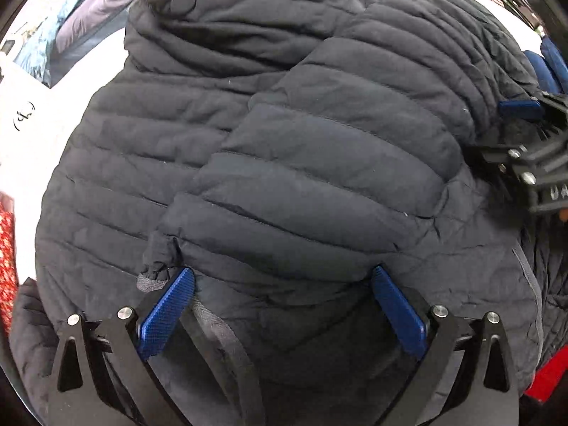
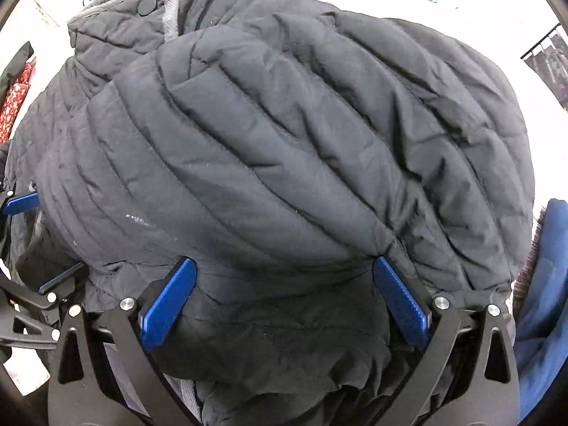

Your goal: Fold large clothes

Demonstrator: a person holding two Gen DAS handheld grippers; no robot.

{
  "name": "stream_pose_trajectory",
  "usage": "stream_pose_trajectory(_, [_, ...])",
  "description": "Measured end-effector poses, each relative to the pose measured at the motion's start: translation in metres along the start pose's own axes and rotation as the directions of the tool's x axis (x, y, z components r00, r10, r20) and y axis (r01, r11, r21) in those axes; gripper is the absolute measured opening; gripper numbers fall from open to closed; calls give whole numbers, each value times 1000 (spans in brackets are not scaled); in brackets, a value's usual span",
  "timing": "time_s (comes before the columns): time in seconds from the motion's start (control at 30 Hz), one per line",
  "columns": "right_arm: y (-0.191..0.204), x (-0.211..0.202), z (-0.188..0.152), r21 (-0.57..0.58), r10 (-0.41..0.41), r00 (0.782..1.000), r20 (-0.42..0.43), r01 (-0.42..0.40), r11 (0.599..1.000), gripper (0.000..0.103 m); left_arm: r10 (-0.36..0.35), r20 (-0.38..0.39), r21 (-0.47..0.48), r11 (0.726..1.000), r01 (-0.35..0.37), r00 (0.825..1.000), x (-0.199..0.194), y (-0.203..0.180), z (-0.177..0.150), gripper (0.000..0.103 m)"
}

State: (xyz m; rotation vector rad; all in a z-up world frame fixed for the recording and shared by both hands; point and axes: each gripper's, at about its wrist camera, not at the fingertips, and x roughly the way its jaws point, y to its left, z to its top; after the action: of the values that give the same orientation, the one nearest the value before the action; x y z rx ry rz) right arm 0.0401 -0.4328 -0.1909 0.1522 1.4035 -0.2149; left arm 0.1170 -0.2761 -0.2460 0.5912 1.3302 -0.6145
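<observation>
A dark navy quilted puffer jacket (image 1: 284,135) lies on a white table, sleeves folded across its body, collar with snap buttons at the far end. It fills the right wrist view too (image 2: 284,135). My left gripper (image 1: 282,273) is open, its blue pads spread wide around the jacket's near hem, and fabric bulges between them. My right gripper (image 2: 284,264) is open the same way over the hem. The right gripper also shows at the right edge of the left wrist view (image 1: 525,131). The left gripper shows at the left edge of the right wrist view (image 2: 21,209).
The white table (image 1: 32,135) shows to the left of the jacket. A red patterned cloth (image 1: 5,248) lies at the left edge. A lilac and light blue garment (image 1: 81,17) lies at the far left. A blue garment (image 2: 543,284) lies at the right.
</observation>
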Motion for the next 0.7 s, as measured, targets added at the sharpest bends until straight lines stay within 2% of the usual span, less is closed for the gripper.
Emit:
stream_pose_trajectory(0.17, [15,1,-14,6,-38,999,26,38,999,98,-4,-14,-9,1000,4,1000,7,1,4,98])
stream_pose_trajectory(0.4, [28,-1,-22,-11,-70,996,51,71,997,99,-14,26,-27,1000,15,1000,6,4,0,98])
stream_pose_trajectory(0.57, [33,2,-21,24,-79,997,12,78,997,98,-66,26,-141,988,69,997,-12,13,-13,97])
stream_pose_trajectory(0.7, [35,-9,-19,51,-69,998,-7,69,996,98,-113,100,-259,956,136,989,-41,35,-42,97])
